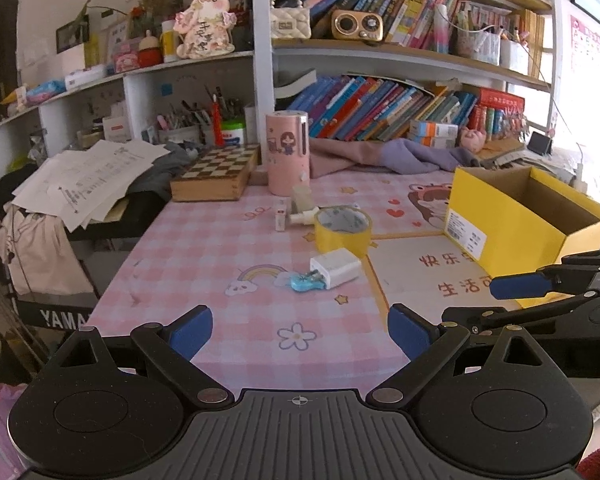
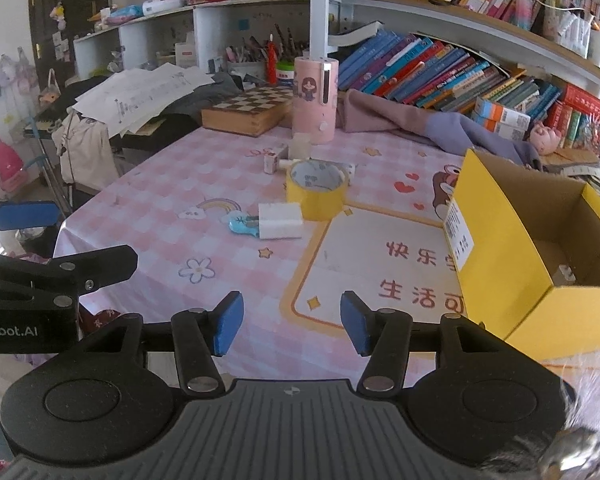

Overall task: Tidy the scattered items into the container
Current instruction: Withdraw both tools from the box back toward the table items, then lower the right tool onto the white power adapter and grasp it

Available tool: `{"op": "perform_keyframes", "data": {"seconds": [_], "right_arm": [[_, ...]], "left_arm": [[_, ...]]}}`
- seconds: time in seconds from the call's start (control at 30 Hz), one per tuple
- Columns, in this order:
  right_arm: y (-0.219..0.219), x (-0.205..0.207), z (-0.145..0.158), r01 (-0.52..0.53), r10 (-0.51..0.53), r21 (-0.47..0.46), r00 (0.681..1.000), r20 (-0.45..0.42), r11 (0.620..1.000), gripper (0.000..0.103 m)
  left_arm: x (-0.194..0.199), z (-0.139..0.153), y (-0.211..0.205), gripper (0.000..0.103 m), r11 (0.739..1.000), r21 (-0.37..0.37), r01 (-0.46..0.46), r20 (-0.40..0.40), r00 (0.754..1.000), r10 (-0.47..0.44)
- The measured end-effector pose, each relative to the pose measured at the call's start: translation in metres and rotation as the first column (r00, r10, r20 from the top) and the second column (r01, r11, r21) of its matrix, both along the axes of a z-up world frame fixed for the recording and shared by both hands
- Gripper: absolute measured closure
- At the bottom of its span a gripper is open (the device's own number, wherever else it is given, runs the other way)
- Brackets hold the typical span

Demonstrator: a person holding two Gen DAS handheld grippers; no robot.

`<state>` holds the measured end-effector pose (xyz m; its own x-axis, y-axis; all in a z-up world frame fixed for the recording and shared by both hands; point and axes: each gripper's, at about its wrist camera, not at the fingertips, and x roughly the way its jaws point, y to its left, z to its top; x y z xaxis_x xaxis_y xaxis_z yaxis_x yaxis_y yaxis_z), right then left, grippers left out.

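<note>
An open yellow cardboard box (image 1: 512,224) stands on the right of the pink checked table; in the right wrist view (image 2: 500,256) a small pale item lies inside it. A yellow tape roll (image 1: 342,230) (image 2: 317,189), a white charger (image 1: 336,268) (image 2: 280,221), a small blue item (image 1: 306,282) (image 2: 242,226) and small white bottles and a box (image 1: 296,210) (image 2: 288,154) lie scattered mid-table. My left gripper (image 1: 300,332) is open and empty near the front edge. My right gripper (image 2: 292,326) is open and empty, left of the yellow box.
A pink cylinder (image 1: 287,152) and a wooden chess box (image 1: 216,176) stand at the back. Purple cloth (image 1: 388,158) lies by the bookshelves. Papers (image 1: 88,180) pile on a keyboard at the left. The right gripper's fingers (image 1: 524,286) show at the left view's right side.
</note>
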<state>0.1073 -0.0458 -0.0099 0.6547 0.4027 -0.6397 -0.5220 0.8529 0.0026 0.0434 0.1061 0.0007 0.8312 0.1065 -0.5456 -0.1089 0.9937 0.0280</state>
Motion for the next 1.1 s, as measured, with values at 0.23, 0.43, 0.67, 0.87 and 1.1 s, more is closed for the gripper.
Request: {"op": "perform_keyframes", "data": {"seconds": [0.23,0.43,0.67,0.87,1.1], "right_arm": [[0.014,0.024,-0.004,-0.051,0.05,-0.005,0.999,-0.013,0.999,0.051],[0.015,0.051,-0.011,-0.044,0.044,0.004,0.998,-0.044,0.999,0.051],[0.012,0.09,-0.015,0.007,-0.006,0.003,0.998,-0.069,1.0,0.05],[0.017,0.121,-0.014,0.031,-0.03,0.012,0.997,-0.073,0.999,0.05],[0.026,0.144,-0.015,0.035,-0.034,0.018,0.996,-0.08,0.999,0.046]], "left_arm": [[0.015,-0.003,0.008,0.007,0.999,0.009,-0.039,-0.008,0.999,0.039],[0.041,-0.008,0.009,0.007,0.999,0.018,-0.041,-0.031,0.999,0.041],[0.076,-0.016,0.008,0.007,1.0,0.02,0.003,-0.063,0.998,-0.001],[0.101,-0.022,0.01,0.007,0.999,0.013,0.032,-0.105,0.994,-0.031],[0.124,-0.03,0.008,0.007,0.995,0.021,0.094,-0.149,0.985,-0.09]]}}
